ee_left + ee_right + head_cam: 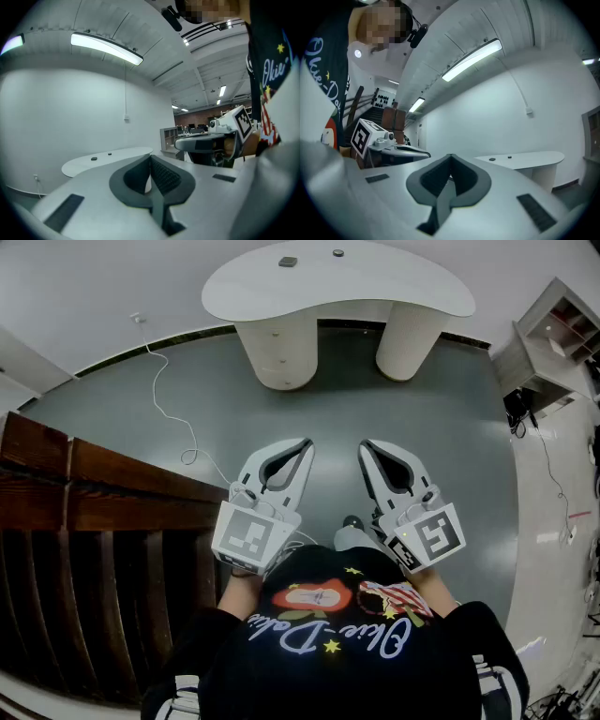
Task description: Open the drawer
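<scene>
A white curved desk (375,282) stands at the far side of the grey floor on two rounded pedestals. The left pedestal (279,348) shows faint drawer fronts. Both grippers are held close to the person's body, well short of the desk, and point toward it. My left gripper (307,442) is shut with nothing between its jaws, and the left gripper view shows its tips meeting (150,157). My right gripper (366,444) is also shut and empty (450,157). The two are side by side, a small gap apart. The desk also shows beyond the jaws (108,157) (520,159).
Dark wooden steps (94,512) fill the left side. A thin white cable (173,409) trails over the floor from the wall. Two small dark objects (288,262) lie on the desk top. A white shelf unit (553,334) and more cables stand at the right.
</scene>
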A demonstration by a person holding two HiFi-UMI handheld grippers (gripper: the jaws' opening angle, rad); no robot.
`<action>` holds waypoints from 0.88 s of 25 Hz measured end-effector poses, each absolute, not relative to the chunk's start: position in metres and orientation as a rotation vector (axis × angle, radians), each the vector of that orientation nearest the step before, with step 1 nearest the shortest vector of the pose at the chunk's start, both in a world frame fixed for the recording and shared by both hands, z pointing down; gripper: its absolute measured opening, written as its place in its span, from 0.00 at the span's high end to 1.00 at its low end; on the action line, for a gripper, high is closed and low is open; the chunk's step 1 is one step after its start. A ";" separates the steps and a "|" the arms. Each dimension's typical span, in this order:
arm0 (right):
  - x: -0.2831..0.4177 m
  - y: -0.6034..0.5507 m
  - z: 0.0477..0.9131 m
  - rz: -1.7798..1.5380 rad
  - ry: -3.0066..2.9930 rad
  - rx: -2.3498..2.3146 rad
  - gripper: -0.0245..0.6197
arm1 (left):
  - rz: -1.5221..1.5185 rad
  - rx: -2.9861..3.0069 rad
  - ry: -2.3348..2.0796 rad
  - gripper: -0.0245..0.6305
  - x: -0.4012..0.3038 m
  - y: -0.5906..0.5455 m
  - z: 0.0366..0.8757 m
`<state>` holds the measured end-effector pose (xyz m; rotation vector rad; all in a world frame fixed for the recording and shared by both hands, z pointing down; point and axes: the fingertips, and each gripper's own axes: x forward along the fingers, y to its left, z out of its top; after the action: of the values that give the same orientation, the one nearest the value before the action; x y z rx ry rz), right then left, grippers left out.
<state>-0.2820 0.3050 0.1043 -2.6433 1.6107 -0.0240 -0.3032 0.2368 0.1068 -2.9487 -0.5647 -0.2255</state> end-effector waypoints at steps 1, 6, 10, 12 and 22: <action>-0.282 0.306 0.105 -0.025 1.610 -2.645 0.96 | -0.227 -2.948 -0.563 0.96 -0.303 0.238 0.107; -0.276 0.315 0.106 -0.029 1.578 -2.607 0.96 | -0.242 -2.962 -0.555 0.96 -0.301 0.243 0.111; -0.265 0.323 0.109 -0.030 1.564 -2.581 0.96 | -0.258 -2.959 -0.531 0.96 -0.295 0.246 0.114; -0.256 0.327 0.110 -0.025 1.560 -2.574 0.96 | -0.265 -2.959 -0.519 0.96 -0.290 0.246 0.116; -0.207 0.365 0.116 -0.023 1.582 -2.565 0.96 | -0.256 -2.968 -0.491 0.96 -0.240 0.279 0.116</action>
<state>-0.2069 0.3655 0.1163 -2.5654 1.5822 -0.0233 -0.2401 0.2791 0.1164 -2.9676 -0.4910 -0.2560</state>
